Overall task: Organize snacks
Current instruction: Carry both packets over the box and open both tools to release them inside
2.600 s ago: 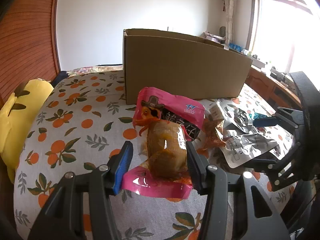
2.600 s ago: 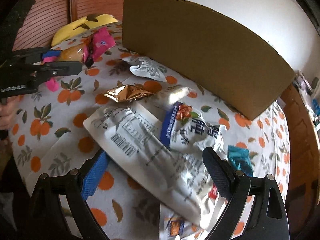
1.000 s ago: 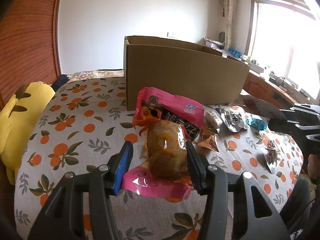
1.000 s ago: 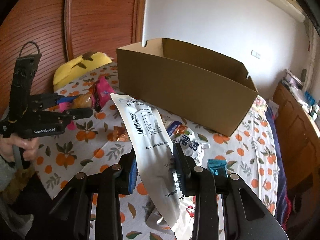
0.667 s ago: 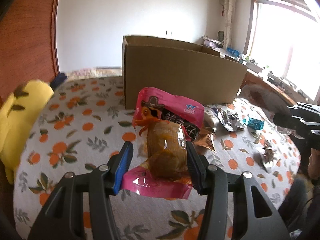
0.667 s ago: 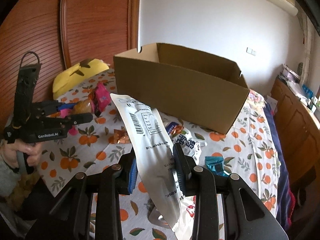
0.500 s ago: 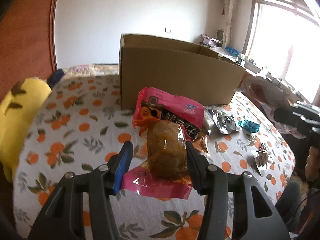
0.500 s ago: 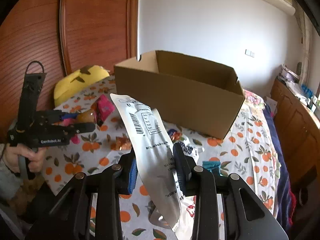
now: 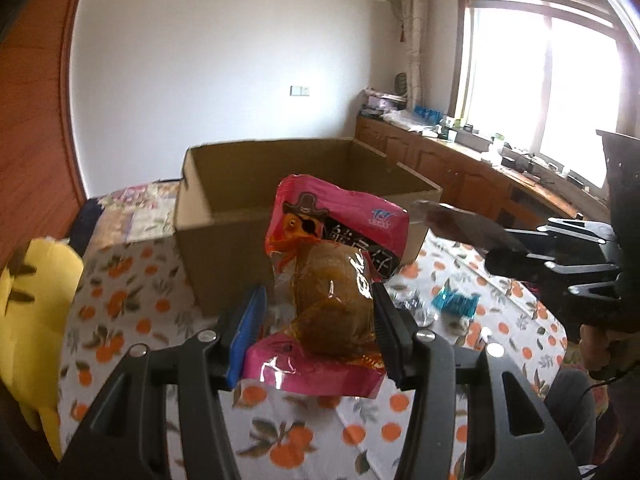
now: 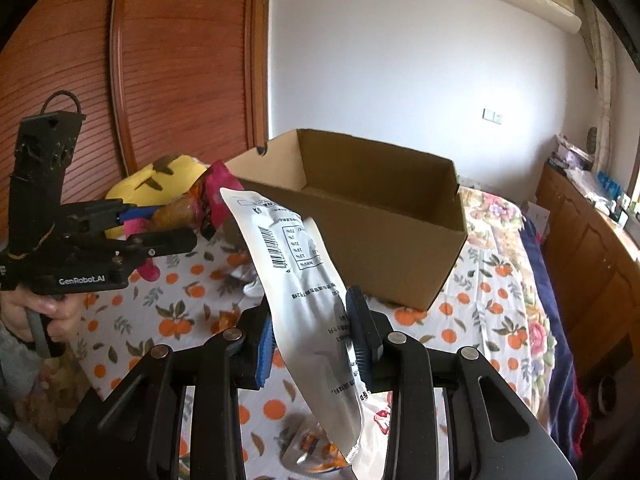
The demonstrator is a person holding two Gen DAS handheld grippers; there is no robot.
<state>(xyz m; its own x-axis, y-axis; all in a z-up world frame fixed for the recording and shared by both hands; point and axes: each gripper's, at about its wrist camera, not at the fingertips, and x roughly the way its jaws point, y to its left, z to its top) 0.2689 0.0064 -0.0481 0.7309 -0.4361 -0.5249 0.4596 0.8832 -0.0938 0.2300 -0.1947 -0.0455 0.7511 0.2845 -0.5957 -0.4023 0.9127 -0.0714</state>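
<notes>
My left gripper is shut on a pink snack packet with a brown chicken piece inside, held in the air in front of the open cardboard box. My right gripper is shut on a long silver foil pouch with a barcode, also raised before the box. Each gripper shows in the other's view: the right one at the right, the left one at the left with the pink packet. The box looks empty inside.
The box stands on a table with an orange-print cloth. A teal wrapped snack and other small packets lie on it. A yellow plush toy sits at the left edge. Wooden cabinets line the right wall.
Both grippers have risen with their packets, so the box's open top and inside now show. The grips have not changed.
</notes>
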